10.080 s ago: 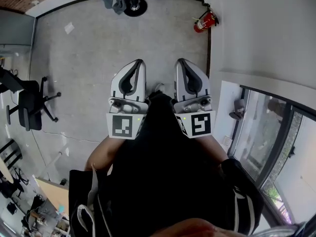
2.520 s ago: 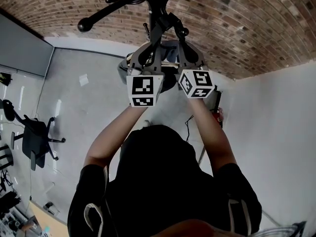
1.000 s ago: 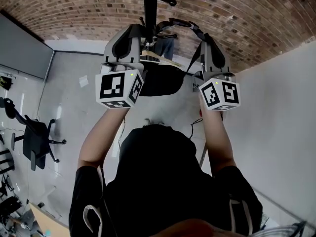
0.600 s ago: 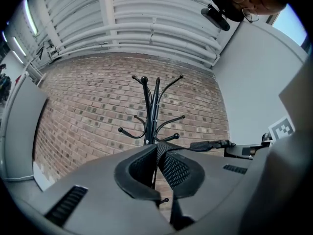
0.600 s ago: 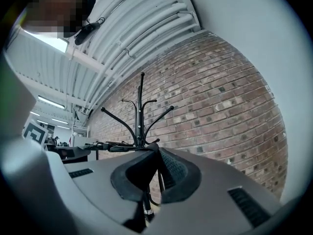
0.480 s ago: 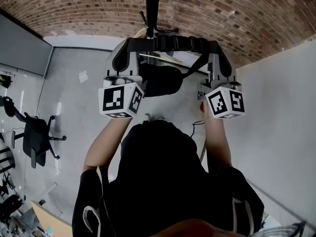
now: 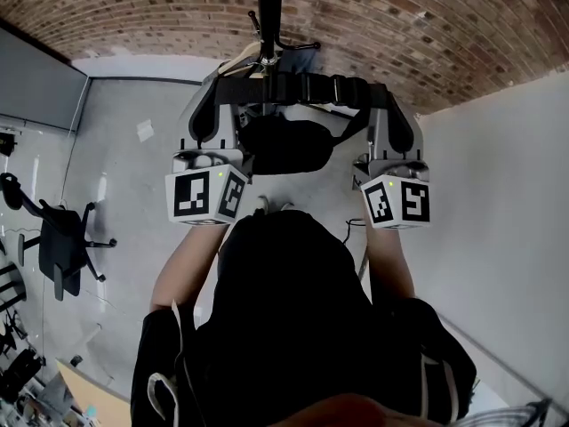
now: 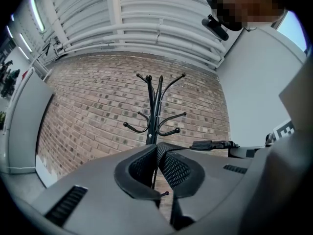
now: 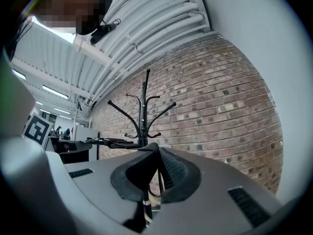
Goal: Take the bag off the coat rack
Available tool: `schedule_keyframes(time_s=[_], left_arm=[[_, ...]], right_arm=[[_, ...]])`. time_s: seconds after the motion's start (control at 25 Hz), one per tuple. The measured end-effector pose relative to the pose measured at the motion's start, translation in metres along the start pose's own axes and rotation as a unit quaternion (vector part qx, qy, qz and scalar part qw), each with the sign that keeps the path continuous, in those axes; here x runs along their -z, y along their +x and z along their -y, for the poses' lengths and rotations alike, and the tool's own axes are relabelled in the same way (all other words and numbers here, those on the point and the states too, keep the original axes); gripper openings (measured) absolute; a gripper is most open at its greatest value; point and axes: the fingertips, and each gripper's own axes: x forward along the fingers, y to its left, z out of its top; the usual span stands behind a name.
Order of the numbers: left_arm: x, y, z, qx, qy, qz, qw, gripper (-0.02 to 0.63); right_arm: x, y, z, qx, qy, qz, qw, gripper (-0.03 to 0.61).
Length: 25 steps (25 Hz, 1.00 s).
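The black bag (image 7: 284,145) hangs by its black strap (image 7: 302,88), which runs taut between my two grippers, just in front of the black coat rack (image 7: 268,12). My left gripper (image 7: 220,94) is shut on the strap's left end (image 8: 164,150). The right gripper (image 7: 384,96) is shut on its right end (image 9: 152,151). In both gripper views the coat rack (image 8: 155,109) (image 9: 143,112) stands a little beyond the jaws, its hooks bare. The bag's body is hidden in the gripper views.
A brick wall (image 7: 427,25) rises behind the rack and a white wall (image 7: 498,203) runs along the right. An office chair (image 7: 58,238) stands on the grey floor at far left. A scrap of paper (image 7: 145,130) lies on the floor.
Both grippers have come down and back from the rack. The strap, looped up by the pole a second ago, now stretches straight between them, and the bag hangs away from the rack.
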Motion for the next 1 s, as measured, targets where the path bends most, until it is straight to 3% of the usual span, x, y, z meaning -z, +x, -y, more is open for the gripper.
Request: schedule_keyframes(time_s=[0.16, 0.36, 0.64, 0.88, 1.0], left_arm=[[0.003, -0.009, 0.003, 0.011, -0.003, 0.004, 0.9999, 0.021], [-0.001, -0.027, 0.001, -0.007, 0.020, -0.004, 0.9998, 0.021], [-0.012, -0.053, 0.001, -0.018, 0.051, 0.005, 0.9985, 0.022], [0.002, -0.072, -0.001, -0.031, 0.040, -0.008, 0.9987, 0.022], [-0.002, -0.079, 0.004, -0.030, 0.068, -0.004, 0.9973, 0.021]], right_arm=[[0.001, -0.010, -0.003, -0.005, -0.001, -0.002, 1.000, 0.021], [-0.005, -0.024, -0.016, -0.017, 0.026, 0.003, 1.000, 0.021], [-0.009, -0.041, -0.030, -0.014, 0.010, 0.000, 1.000, 0.021], [0.005, -0.054, -0.037, -0.010, 0.009, -0.016, 1.000, 0.021], [0.007, -0.061, -0.038, -0.005, 0.003, -0.024, 1.000, 0.021]])
